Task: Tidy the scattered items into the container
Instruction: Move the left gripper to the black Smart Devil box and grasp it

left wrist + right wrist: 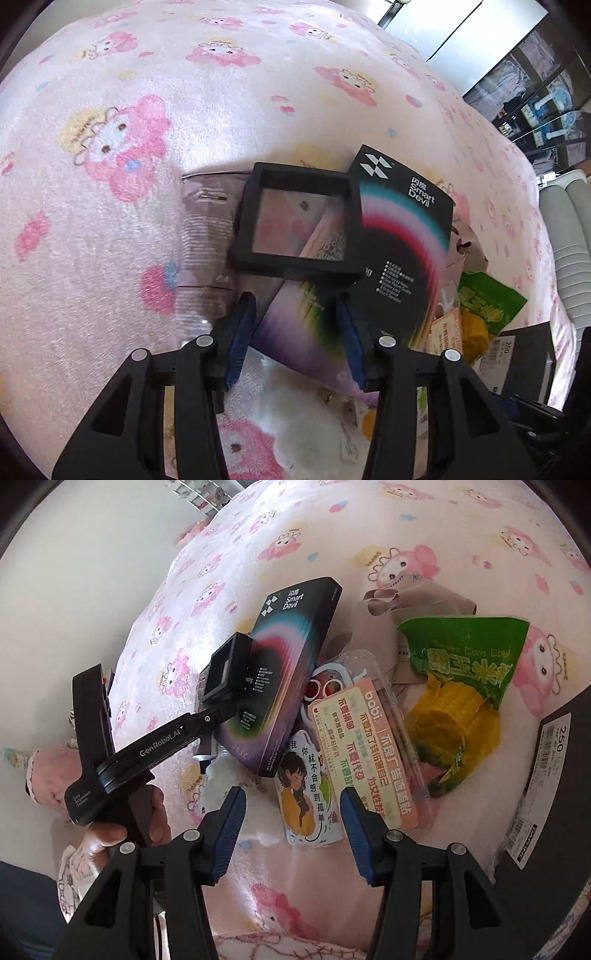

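So the whole mess sits on a pink cartoon-print blanket (229,110), all bunched together in one heap. The left gripper (295,332) has its blue-padded jaws spread wide with nothing between them, hovering right over the black Smart Devil box (402,236), which has a rainbow swirl on it. A small black square frame case (295,221) with a clear window lies on top of that box's left part, overlapping a greyish-purple pouch (207,229) underneath. In the right wrist view the frame case looks like it's just off the left gripper's tips (hard to say if they touch). The right gripper (291,819) is also spread open and holding nothing, pointed at a sticker of a girl in yellow (303,786) and a clear phone case with a pink bobi card (362,746) in it. Just beside those sits a green sweet corn packet (461,686) with the yellow cob showing. The container, a black box with a barcode label (546,775), is at the far right edge, close to the pile.
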Tool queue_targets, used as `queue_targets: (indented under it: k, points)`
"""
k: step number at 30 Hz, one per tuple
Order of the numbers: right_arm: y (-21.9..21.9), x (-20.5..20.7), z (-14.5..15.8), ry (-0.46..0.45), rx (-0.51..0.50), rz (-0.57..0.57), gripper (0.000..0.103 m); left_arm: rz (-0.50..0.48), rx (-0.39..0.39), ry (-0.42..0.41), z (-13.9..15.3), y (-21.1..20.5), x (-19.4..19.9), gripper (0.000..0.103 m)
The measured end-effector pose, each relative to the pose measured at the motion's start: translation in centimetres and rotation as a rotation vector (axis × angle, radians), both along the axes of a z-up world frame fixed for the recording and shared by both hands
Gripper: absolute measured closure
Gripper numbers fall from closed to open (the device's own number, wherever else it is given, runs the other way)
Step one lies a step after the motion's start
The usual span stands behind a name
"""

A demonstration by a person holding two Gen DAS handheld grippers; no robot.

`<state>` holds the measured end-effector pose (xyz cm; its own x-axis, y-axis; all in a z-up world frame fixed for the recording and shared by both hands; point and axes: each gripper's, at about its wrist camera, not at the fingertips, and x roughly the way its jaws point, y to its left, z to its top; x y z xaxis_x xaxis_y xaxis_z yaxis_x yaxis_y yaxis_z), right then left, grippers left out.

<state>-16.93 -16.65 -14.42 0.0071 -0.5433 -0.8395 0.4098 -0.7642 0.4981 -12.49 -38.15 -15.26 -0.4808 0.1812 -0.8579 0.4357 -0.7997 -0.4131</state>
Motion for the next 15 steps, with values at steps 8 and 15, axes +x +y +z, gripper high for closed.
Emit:
queue_targets:
  k: [8,15]
  points:
    - [-1.6,-1.7,-1.1,-0.009,-0.022,-0.011,0.054,-0.066,0.160,0.009,-0.6,1.2,0.5,0.064]
    - [-0.8,-0.4,-0.6,0.038,0.001,-0.008,0.053,-0.139,0.072,0.024,0.7,3.7,1.5,0.066]
